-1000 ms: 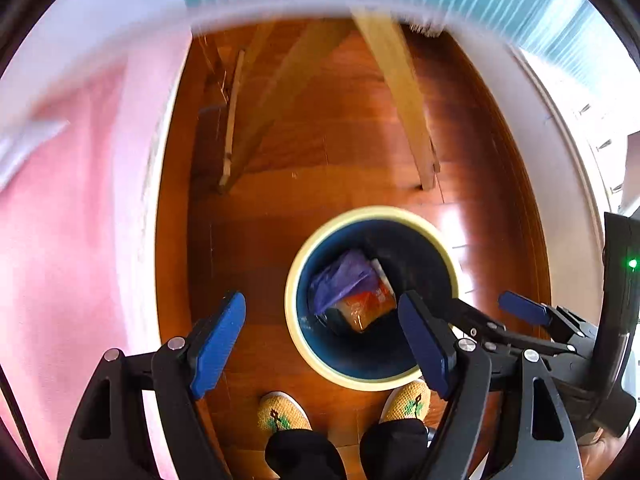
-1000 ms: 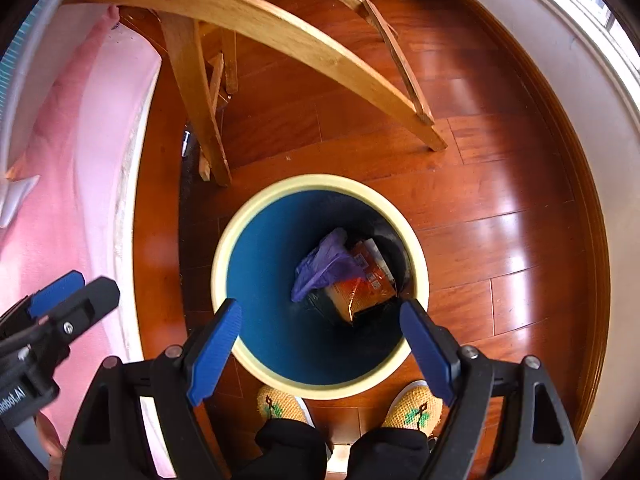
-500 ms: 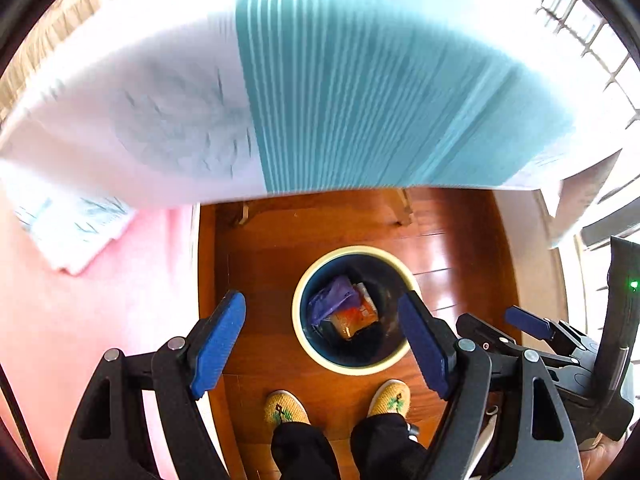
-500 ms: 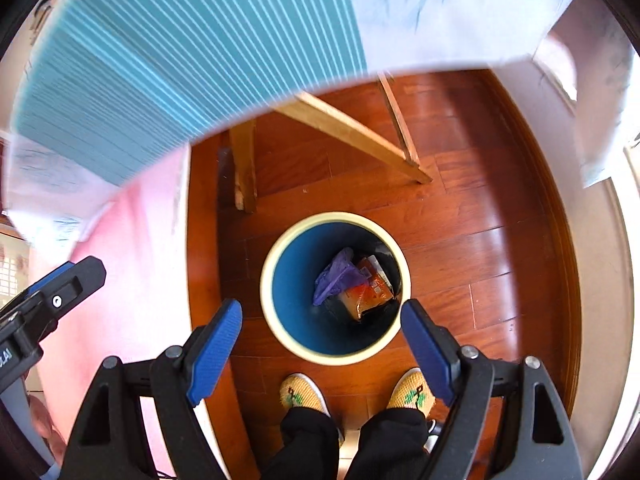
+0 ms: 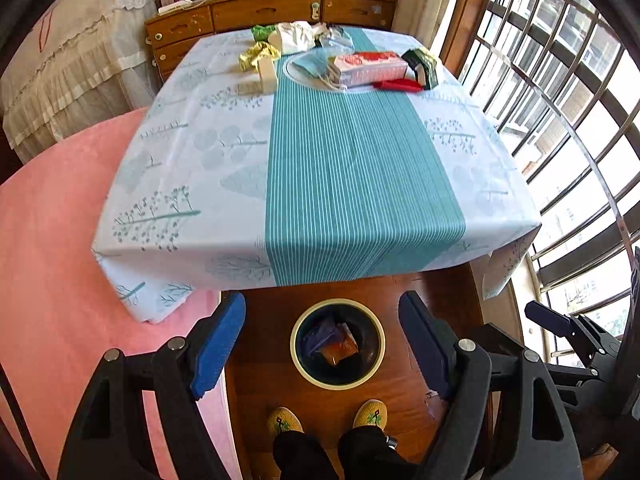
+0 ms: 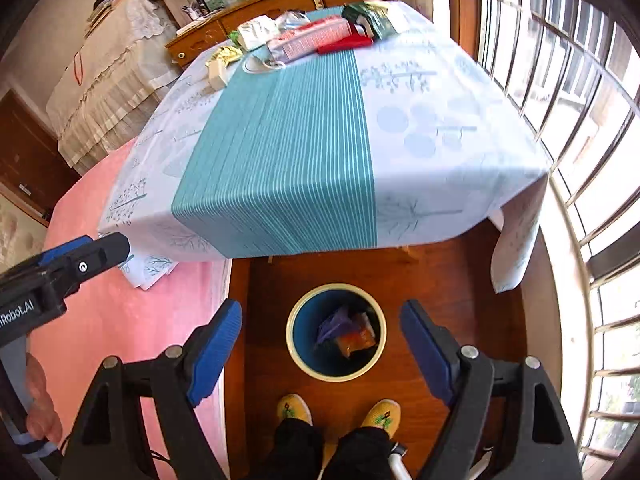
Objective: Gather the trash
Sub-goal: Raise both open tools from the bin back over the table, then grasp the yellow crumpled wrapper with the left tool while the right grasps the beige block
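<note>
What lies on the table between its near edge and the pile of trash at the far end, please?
Nothing: only bare tablecloth, its teal striped band flanked by pale printed panels. Both wrist views show it. The trash is at the far end.

Shiny wood, soft cloth

We see a smooth cloth (image 5: 352,168) on the table, a glossy wood floor (image 5: 420,292), a smooth bin (image 5: 297,344) holding crinkly plastic wrappers (image 5: 334,342), and matt black plastic grippers with ridged blue pads (image 5: 218,344).
</note>
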